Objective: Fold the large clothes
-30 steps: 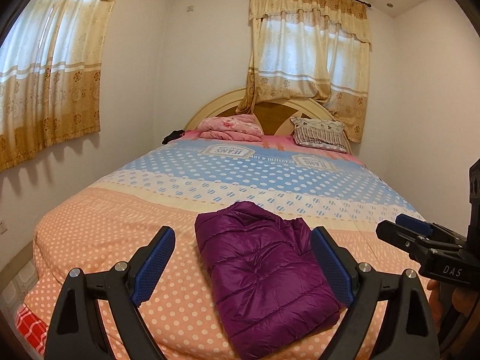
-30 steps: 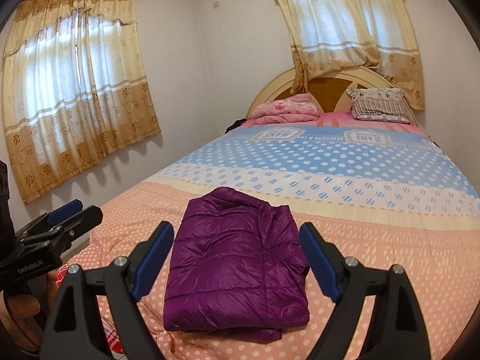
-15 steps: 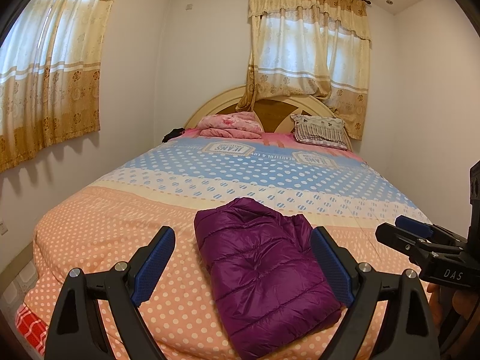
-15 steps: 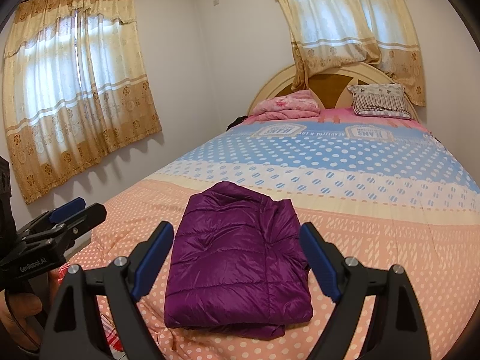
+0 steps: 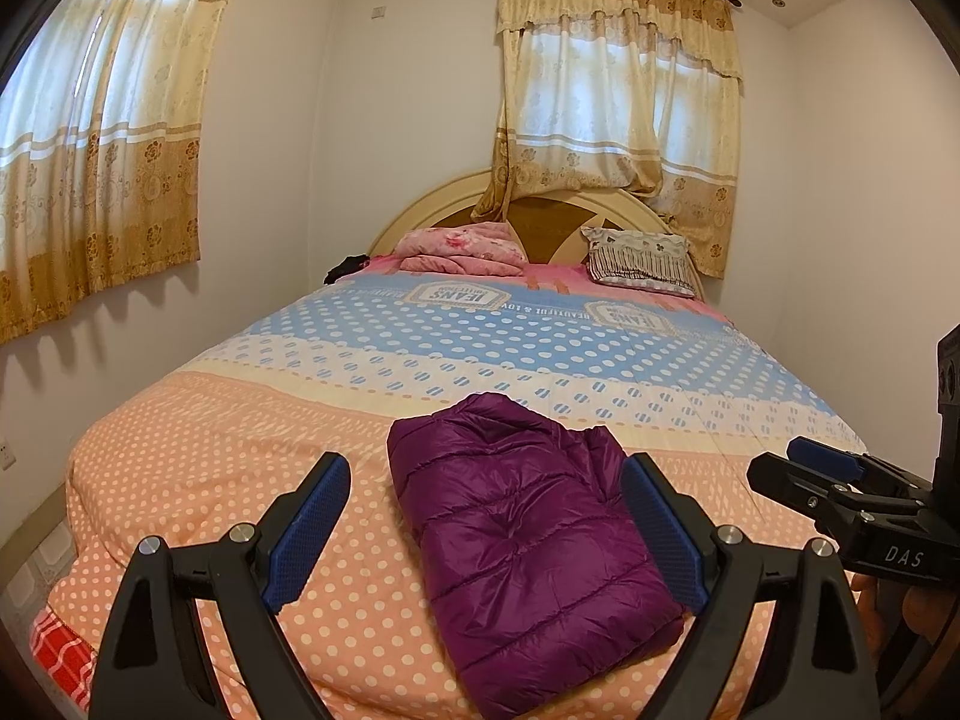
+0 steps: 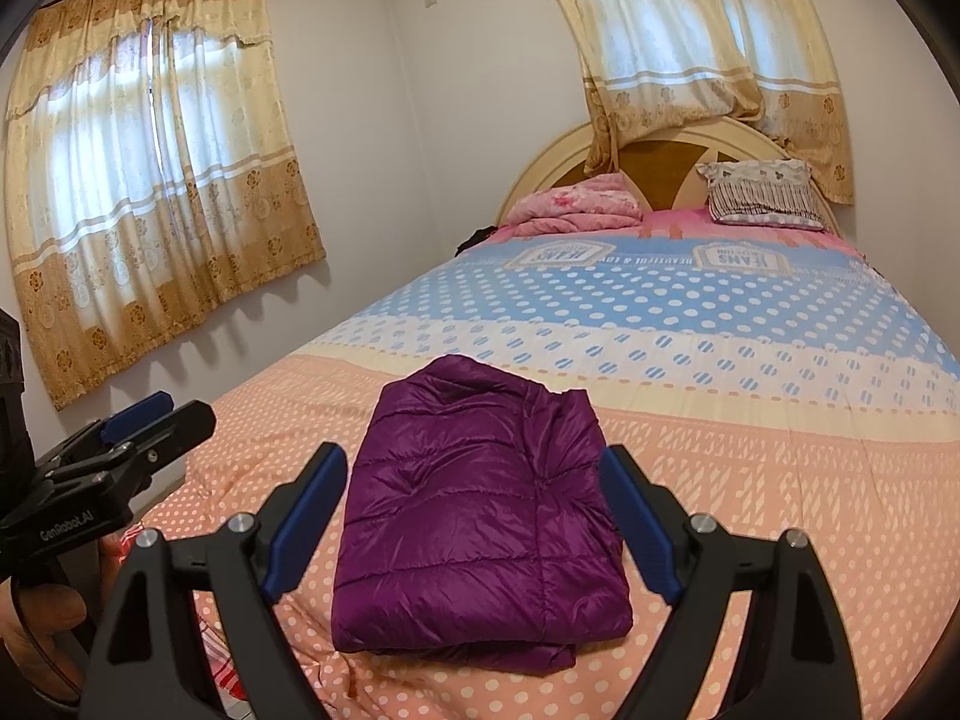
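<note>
The jacket (image 5: 528, 546) lies folded near the bed's (image 5: 198, 468) foot, so both grippers (image 5: 486, 534) (image 6: 474, 525) hover wide, empty (apparently done).

1. The left gripper (image 5: 486, 531) is held out level, its two black arms spread wide and the blue pads (image 5: 309, 522) facing each other across a broad gap, with nothing between them.
2. The right gripper (image 6: 474, 519) is held the same way, jaws wide apart, blue pads (image 6: 639, 519) bare.
3. The two are side by side, apart, pointing the same way.
4. A hand (image 6: 36, 630) wraps the left gripper's handle; fingers (image 5: 900, 591) show under the right one.
</note>
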The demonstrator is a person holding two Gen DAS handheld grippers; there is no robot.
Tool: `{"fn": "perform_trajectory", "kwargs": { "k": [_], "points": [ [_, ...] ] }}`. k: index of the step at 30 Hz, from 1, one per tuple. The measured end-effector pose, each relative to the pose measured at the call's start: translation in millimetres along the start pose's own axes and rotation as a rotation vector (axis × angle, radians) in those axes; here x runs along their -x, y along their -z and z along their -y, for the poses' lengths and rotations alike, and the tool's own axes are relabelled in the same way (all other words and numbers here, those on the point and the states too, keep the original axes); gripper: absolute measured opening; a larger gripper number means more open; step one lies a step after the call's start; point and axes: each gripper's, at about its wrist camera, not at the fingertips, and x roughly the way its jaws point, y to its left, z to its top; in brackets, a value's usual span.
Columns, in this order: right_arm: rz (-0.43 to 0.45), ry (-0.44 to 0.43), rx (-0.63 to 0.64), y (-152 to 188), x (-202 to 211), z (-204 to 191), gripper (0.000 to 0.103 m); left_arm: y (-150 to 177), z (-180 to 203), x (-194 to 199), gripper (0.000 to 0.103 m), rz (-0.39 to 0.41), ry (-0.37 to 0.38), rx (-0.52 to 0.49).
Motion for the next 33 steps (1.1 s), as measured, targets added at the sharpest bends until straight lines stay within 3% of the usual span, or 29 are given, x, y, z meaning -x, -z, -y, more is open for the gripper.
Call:
{"fn": "perform_trajectory", "kwargs": {
  "k": [33],
  "points": [
    [-0.017,-0.011,-0.004,3.9,-2.6,0.2,0.088,1.5,-3.6,-3.2,0.092,-0.001,-0.012,-0.008]
  ]
}}
